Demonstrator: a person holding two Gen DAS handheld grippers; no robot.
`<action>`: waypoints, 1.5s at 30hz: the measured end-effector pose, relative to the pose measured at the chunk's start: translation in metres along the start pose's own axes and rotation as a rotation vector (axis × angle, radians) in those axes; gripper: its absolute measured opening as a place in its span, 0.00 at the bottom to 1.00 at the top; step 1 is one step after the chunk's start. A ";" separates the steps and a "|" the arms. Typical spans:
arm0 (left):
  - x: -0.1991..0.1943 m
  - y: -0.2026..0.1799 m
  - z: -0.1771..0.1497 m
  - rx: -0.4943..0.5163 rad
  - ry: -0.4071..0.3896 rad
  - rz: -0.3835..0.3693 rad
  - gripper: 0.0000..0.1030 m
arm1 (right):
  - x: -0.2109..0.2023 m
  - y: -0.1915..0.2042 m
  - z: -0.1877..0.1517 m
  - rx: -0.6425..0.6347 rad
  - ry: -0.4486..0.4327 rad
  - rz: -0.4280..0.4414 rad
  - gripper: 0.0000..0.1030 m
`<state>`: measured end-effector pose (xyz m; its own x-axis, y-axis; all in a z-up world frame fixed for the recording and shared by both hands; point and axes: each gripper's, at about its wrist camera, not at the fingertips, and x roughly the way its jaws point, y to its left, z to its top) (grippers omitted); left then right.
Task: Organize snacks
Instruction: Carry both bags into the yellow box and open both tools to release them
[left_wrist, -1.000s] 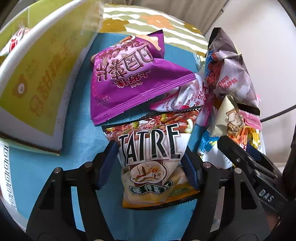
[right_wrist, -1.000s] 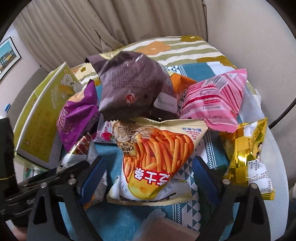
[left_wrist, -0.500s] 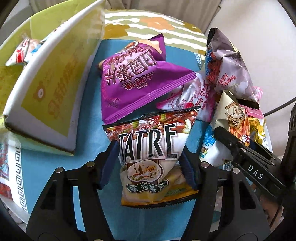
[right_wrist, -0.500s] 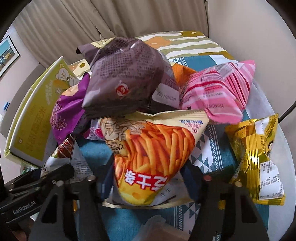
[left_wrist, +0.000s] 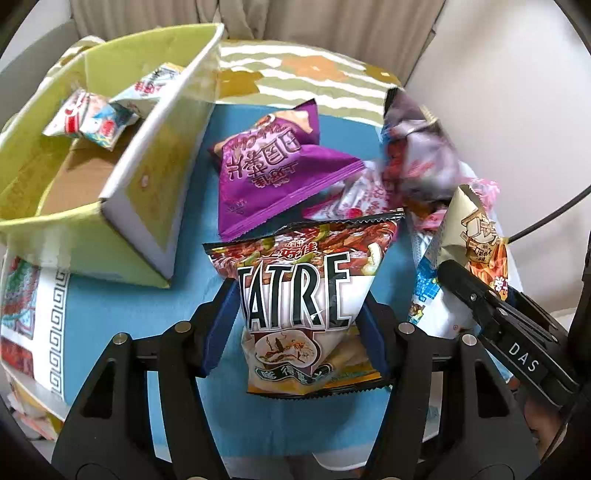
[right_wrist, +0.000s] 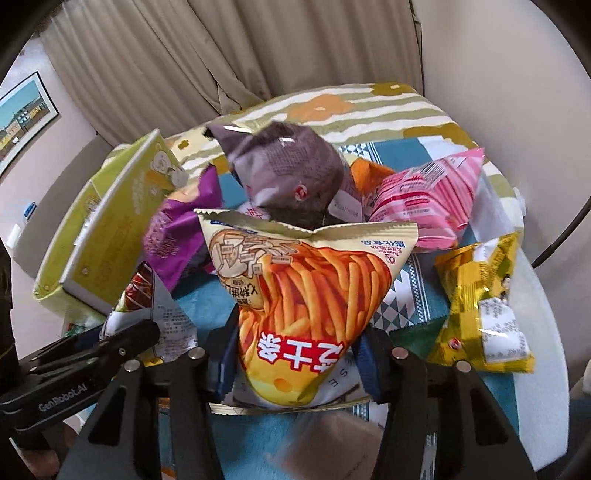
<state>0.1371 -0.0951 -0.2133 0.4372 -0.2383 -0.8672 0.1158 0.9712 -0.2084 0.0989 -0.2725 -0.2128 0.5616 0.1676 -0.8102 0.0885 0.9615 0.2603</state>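
Left gripper (left_wrist: 293, 325): clamped on TATRE snack bag (left_wrist: 299, 295), held above blue cloth beside green cardboard box (left_wrist: 122, 225). Right gripper (right_wrist: 295, 358): clamped on fries snack bag (right_wrist: 306, 295). Advice: clear box wall before release; keep grip firm, packets slippery.

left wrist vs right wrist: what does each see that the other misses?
Left wrist only: the inside of the green box, with small packets in it, and the left gripper shut on the TATRE bag.
Right wrist only: yellow bag, pink striped bag, framed picture, right gripper shut on the fries bag.
Both: purple bag, dark bag.
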 end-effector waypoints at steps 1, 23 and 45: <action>-0.007 -0.001 -0.003 -0.001 -0.009 0.000 0.56 | -0.005 0.000 0.000 -0.001 -0.005 0.002 0.48; -0.159 0.049 0.058 -0.036 -0.297 0.071 0.56 | -0.109 0.082 0.055 -0.184 -0.174 0.107 0.48; -0.083 0.217 0.150 0.175 -0.094 0.161 0.56 | -0.011 0.271 0.108 -0.193 -0.100 0.092 0.48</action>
<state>0.2599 0.1340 -0.1184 0.5426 -0.0880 -0.8354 0.1868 0.9822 0.0179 0.2052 -0.0369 -0.0764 0.6397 0.2430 -0.7292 -0.1203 0.9687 0.2173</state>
